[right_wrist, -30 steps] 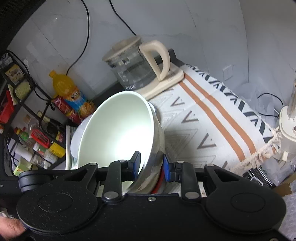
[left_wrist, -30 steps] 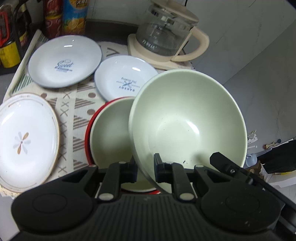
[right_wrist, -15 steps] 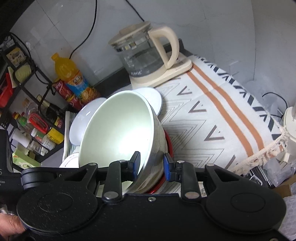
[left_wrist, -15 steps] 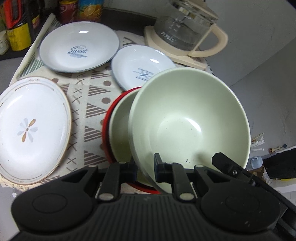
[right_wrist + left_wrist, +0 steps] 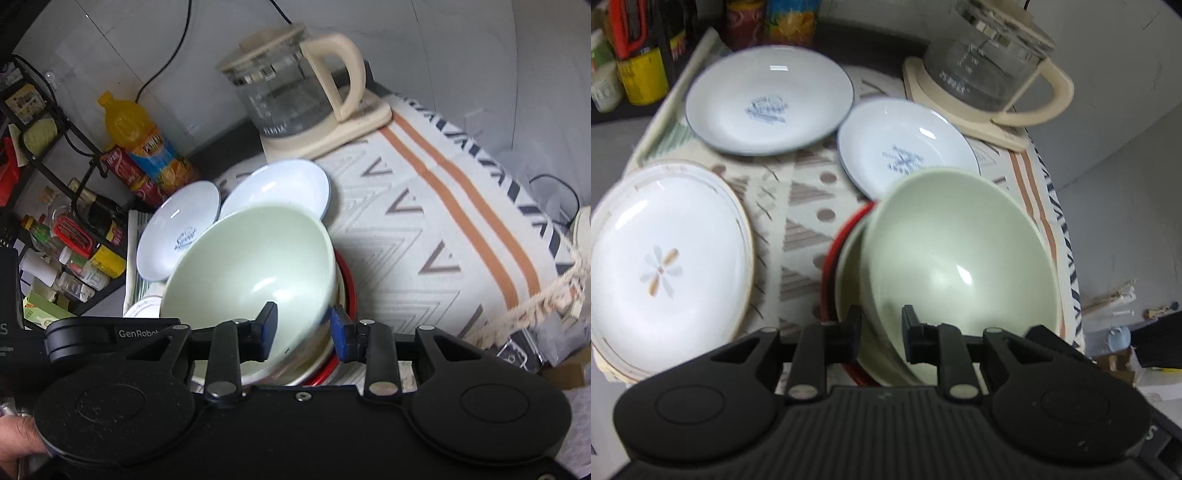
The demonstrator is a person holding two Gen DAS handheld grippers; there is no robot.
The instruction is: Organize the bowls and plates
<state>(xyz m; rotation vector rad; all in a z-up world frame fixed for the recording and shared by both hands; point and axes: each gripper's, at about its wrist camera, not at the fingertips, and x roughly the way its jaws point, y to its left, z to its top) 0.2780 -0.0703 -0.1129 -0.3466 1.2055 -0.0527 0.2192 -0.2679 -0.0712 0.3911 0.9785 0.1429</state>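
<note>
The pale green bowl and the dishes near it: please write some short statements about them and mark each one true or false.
1. The pale green bowl sits tilted in another bowl with a red outside. True.
2. Three plates lie on the patterned cloth. True: two white plates with blue print and a flower plate.
3. The glass kettle has a black handle. False: its handle is cream.
4. The flower plate is stacked on a blue-print plate. False: it lies apart on the cloth.
5. Both grippers are far from the green bowl. False: the left gripper and the right gripper each straddle its rim, jaws opening.
</note>
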